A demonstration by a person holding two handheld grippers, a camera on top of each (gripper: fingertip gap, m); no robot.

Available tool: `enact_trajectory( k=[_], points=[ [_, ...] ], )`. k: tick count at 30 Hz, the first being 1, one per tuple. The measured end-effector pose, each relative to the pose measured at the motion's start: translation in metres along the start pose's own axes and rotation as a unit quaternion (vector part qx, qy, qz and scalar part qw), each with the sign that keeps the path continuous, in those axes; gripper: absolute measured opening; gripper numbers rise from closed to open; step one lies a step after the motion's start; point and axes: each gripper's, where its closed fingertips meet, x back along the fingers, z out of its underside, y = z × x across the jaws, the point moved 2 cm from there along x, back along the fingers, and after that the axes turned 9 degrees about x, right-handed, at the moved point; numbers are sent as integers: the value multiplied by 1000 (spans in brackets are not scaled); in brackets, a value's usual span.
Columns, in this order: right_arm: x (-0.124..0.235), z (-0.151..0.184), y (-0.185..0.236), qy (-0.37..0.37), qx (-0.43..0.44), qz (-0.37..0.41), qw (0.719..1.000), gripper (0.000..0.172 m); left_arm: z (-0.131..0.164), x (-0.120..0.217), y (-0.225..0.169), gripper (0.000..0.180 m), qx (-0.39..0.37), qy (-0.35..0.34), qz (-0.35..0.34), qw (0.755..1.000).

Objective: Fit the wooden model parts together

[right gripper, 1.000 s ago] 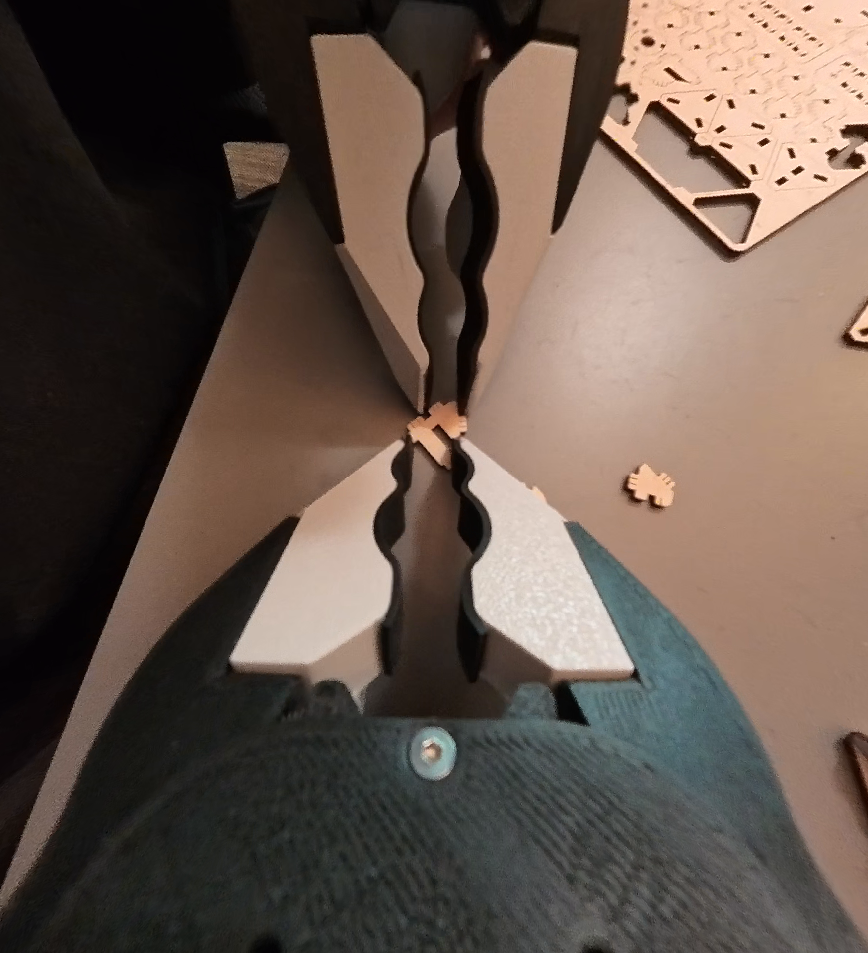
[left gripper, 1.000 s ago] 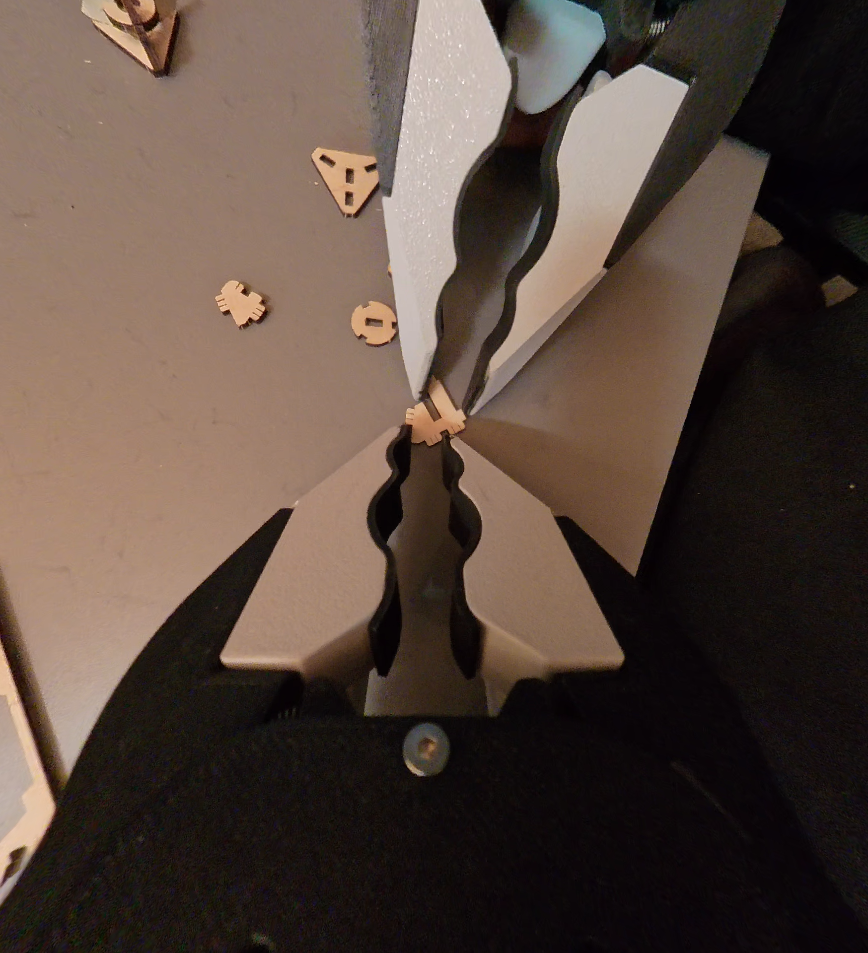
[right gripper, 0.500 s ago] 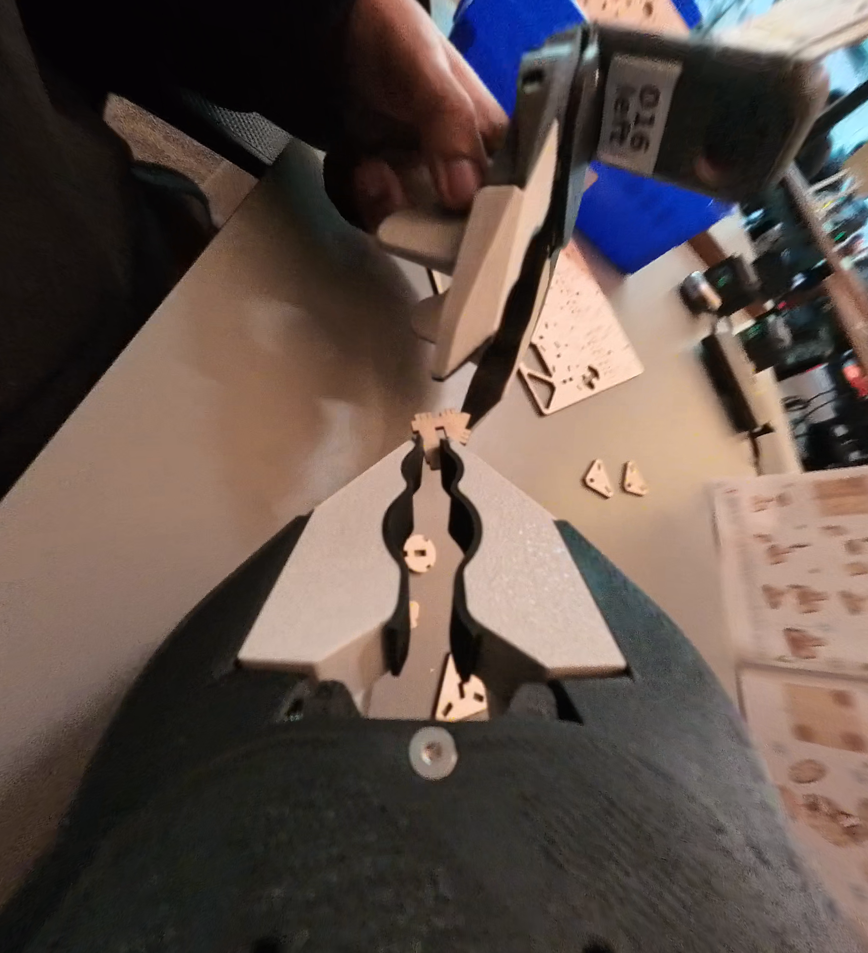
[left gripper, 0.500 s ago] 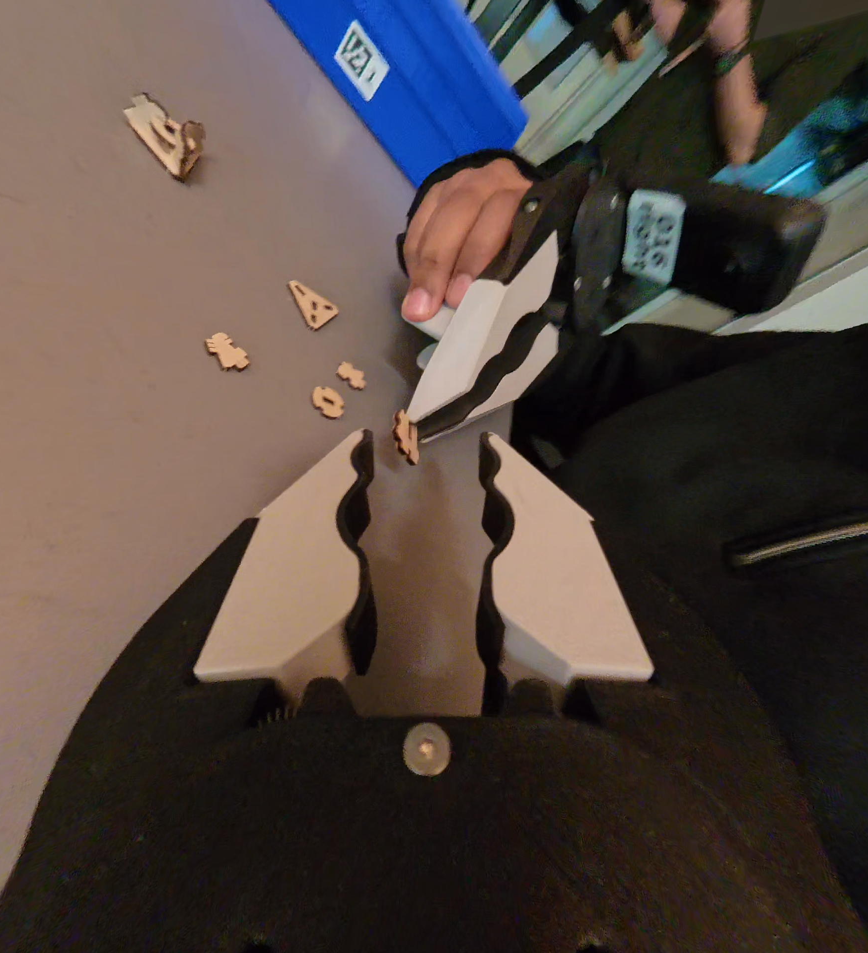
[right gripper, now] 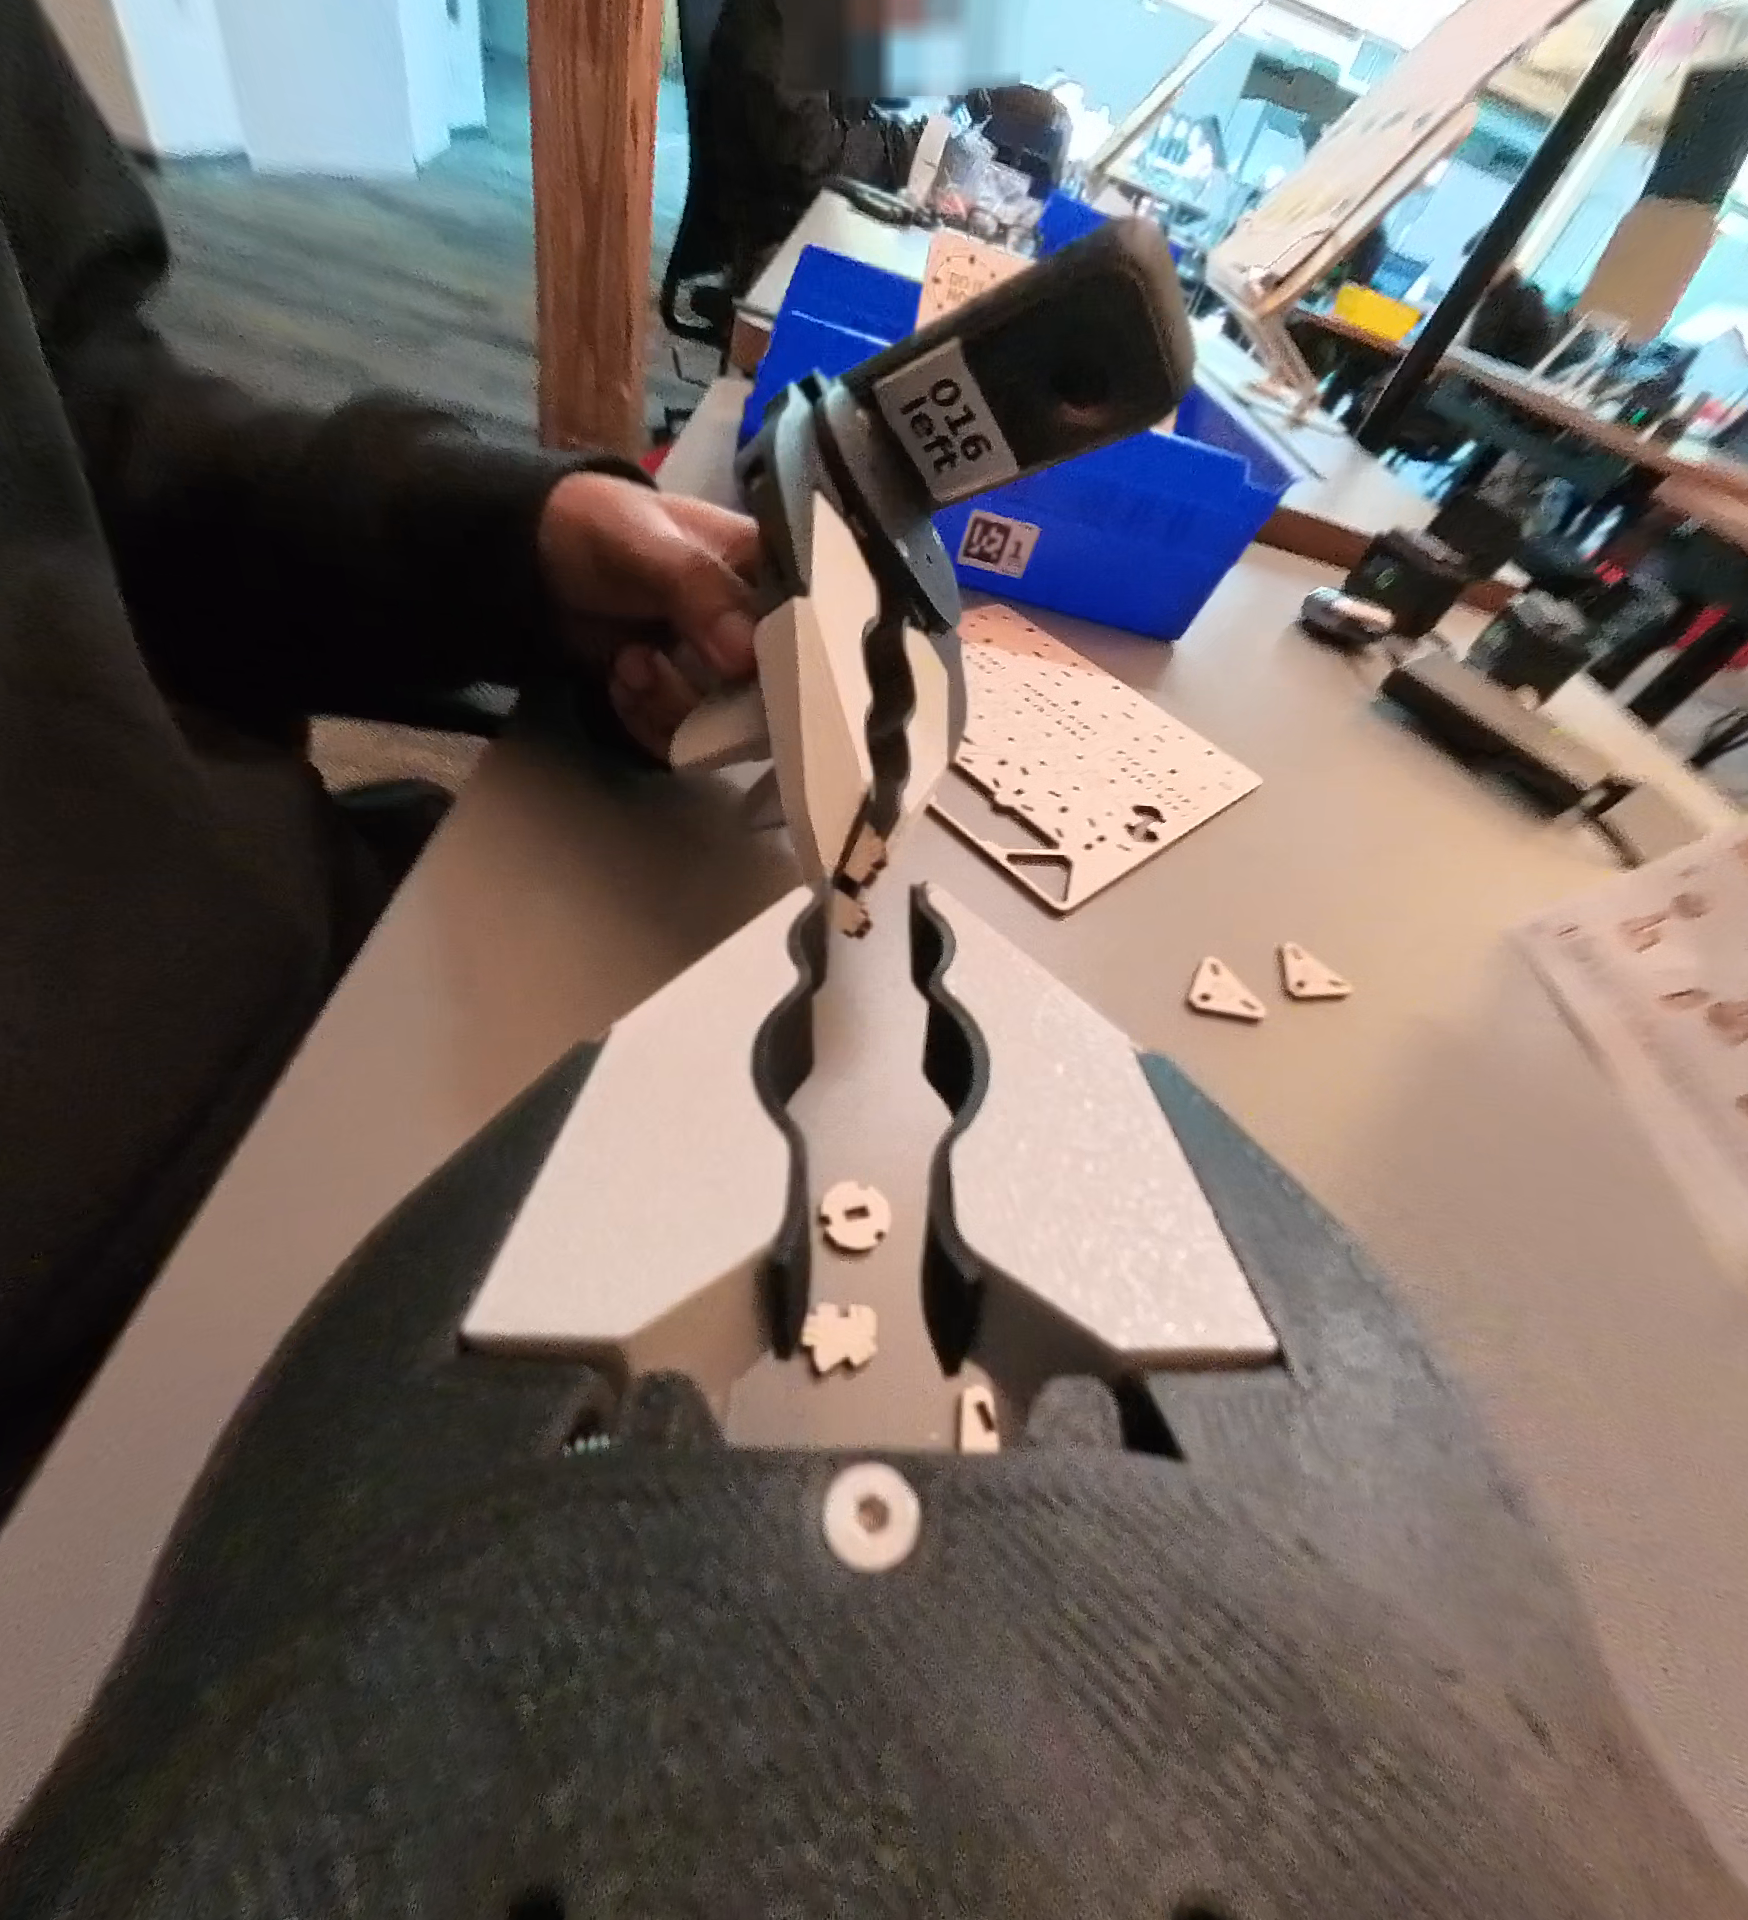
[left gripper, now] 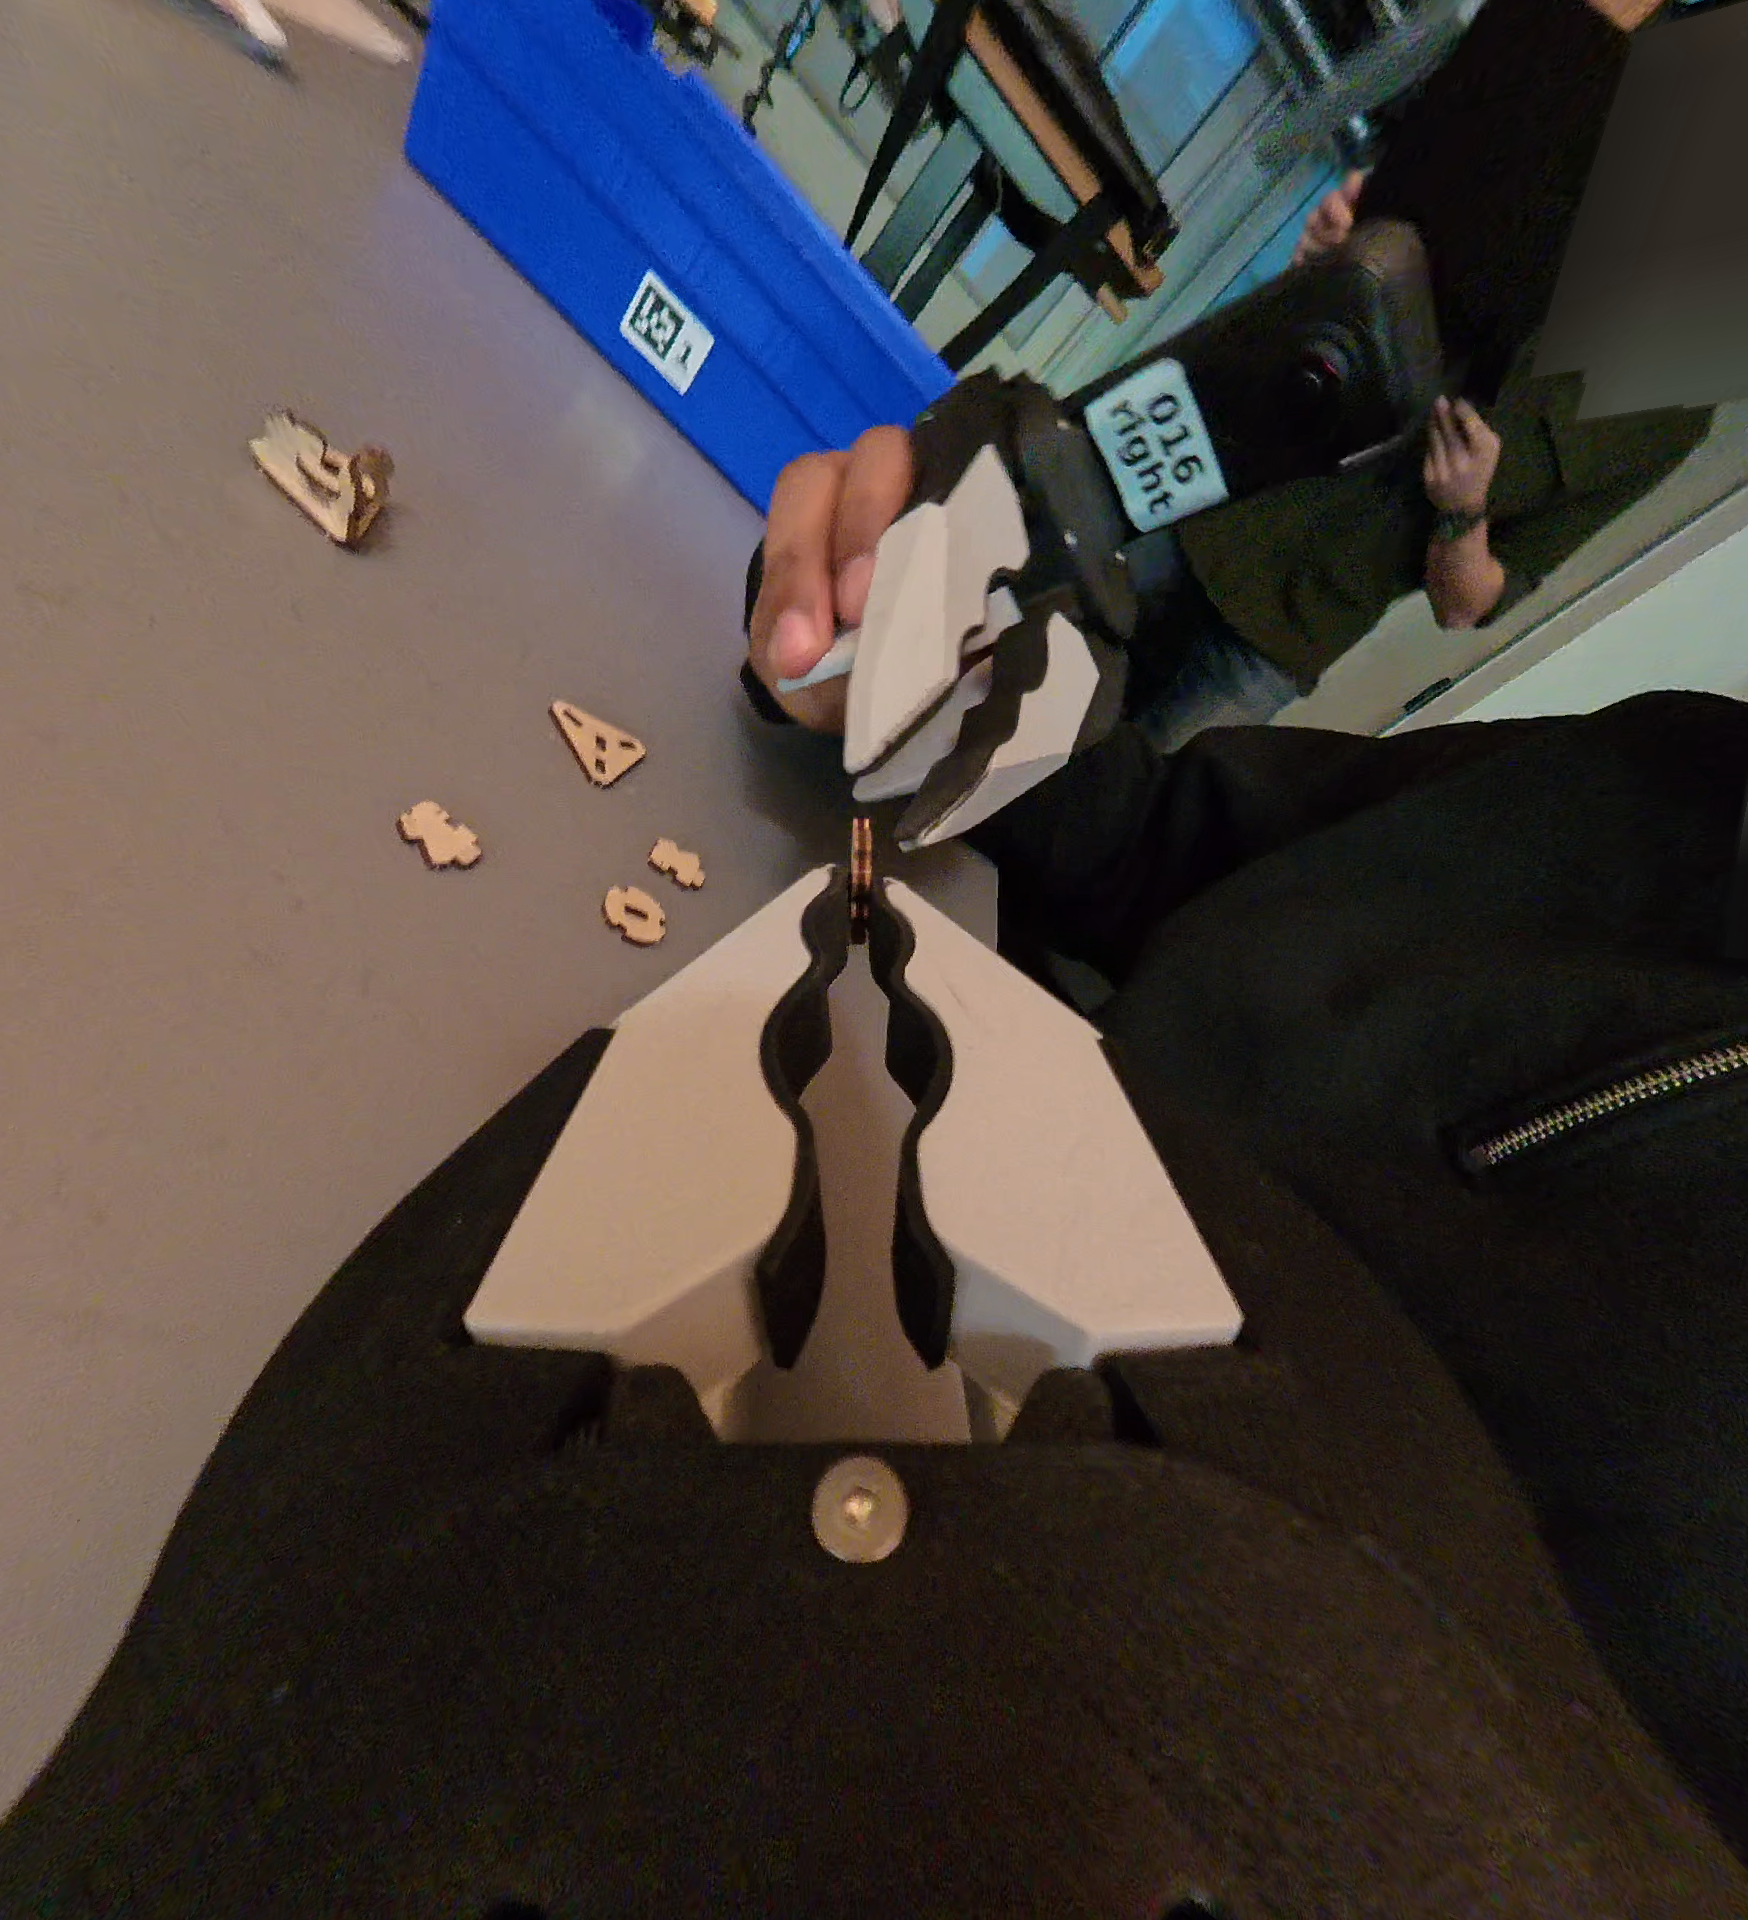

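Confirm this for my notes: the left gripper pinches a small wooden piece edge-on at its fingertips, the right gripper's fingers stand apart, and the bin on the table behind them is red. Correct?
Not quite: the bin is blue, not red, as the left wrist view shows. The rest stands: the left gripper pinches the small wooden piece edge-on, and the right gripper has its fingers apart.

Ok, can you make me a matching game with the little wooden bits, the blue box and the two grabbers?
Things:
1. left gripper
2. right gripper
3. blue bin
4. round notched wooden piece

States and places:
A. lying flat on the grey table
B. fingers apart, gripping nothing
C. at the far side of the table
D. pinching a small wooden piece edge-on at its tips

Pairs: 1-D, 2-B, 3-C, 4-A
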Motion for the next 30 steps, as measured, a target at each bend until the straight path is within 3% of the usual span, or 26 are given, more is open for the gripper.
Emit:
enact_trajectory(
  k=[11,16,21,24,30],
  points=[
    [3,-1,-1,-24,-121,-60,991,2,-5,-7,-6,1,-27,-31,14,999],
    [7,3,2,-10,-127,-91,988,1,-2,-5,-2,18,-48,-18,-10,999],
    [6,9,12,16,-125,-124,984,1,12,-8,2,16,-86,44,-47,994],
    [3,16,18,41,-126,-143,981,1,23,-14,5,2,-118,82,-72,987],
    [1,22,25,64,-121,-159,978,1,33,-16,10,2,-131,118,-95,980]
  ],
)
